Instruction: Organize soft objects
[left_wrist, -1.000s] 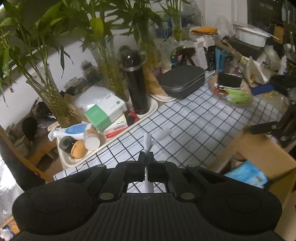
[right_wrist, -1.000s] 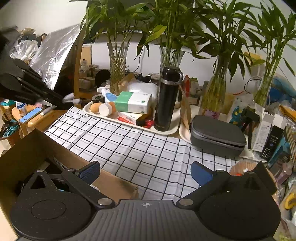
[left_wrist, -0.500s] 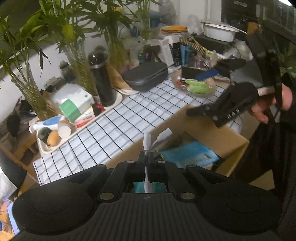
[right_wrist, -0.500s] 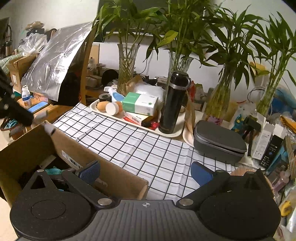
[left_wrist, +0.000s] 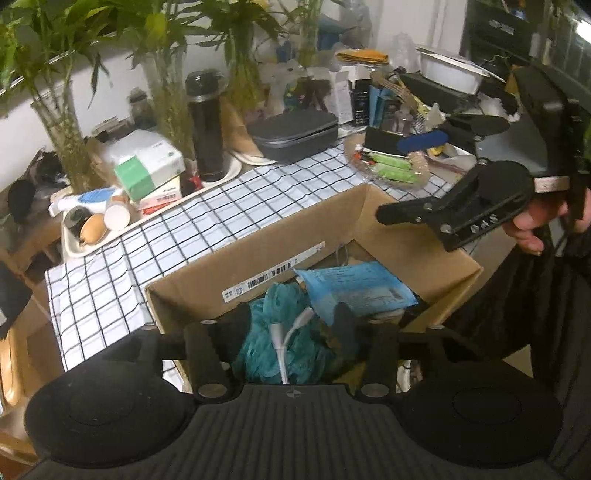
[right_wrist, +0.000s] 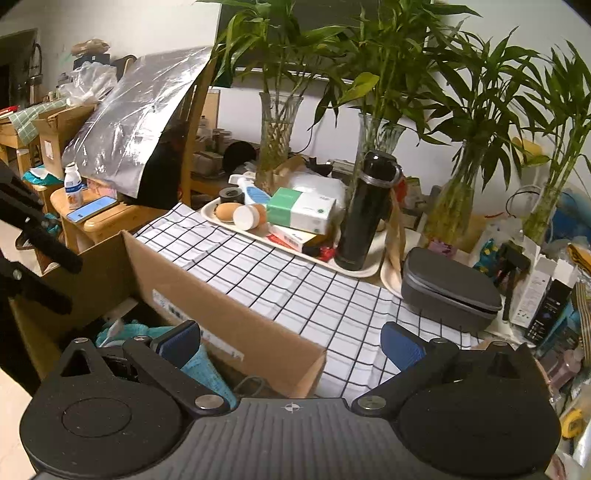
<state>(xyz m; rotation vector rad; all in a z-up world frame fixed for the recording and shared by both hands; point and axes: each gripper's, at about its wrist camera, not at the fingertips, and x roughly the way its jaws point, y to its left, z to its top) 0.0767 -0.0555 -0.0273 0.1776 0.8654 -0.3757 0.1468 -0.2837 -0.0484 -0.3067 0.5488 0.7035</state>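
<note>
Left wrist view shows the release step being carried out over the cardboard box (left_wrist: 280, 254), which stands on the checked table (left_wrist: 207, 221): a white cable (left_wrist: 284, 339) is seen hanging between the fingers of the left tool (left_wrist: 291, 317), whose jaws are opening, so that it can no longer be judged as gripped. Below it a teal bath sponge (left_wrist: 266, 350) and a blue packet (left_wrist: 354, 288) are already lodged in the box. Next, withdrawal and a fresh soft item would be called for. The right tool (right_wrist: 291, 341) is held wide apart above the box's rim, with nothing between its blue pads (right_wrist: 400, 347).
</note>
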